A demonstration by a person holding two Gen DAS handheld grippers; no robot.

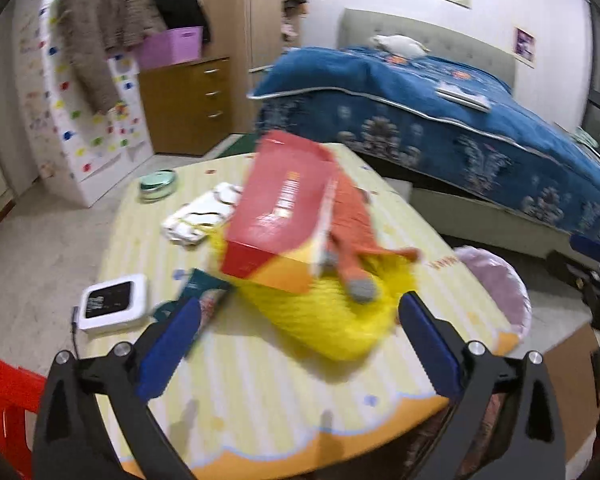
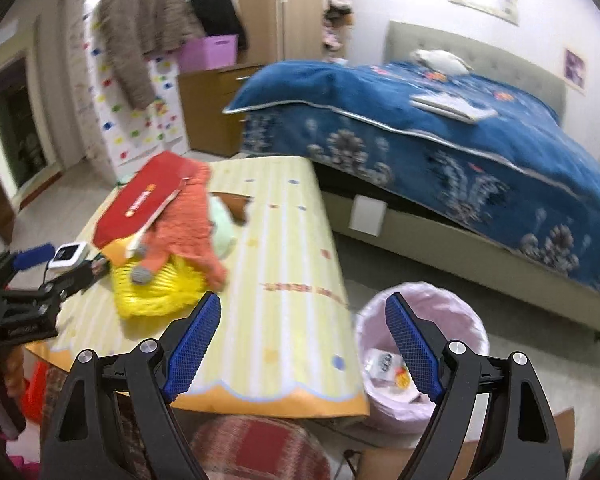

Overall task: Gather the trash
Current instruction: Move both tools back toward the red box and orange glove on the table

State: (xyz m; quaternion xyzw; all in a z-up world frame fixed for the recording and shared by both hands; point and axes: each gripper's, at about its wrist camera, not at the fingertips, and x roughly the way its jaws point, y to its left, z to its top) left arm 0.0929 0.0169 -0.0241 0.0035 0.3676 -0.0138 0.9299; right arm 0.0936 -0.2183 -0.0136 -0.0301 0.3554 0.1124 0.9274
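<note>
Left gripper and right gripper: jaws apart, empty; red box on table; bin right.

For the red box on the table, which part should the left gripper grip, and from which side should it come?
Probably the near short end of the red box. It lies tilted on the yellow cloth and that end points toward the open left gripper. Come from the near table edge, jaws across the thin height. An orange cloth drapes along its right side, so avoid that side.
</note>
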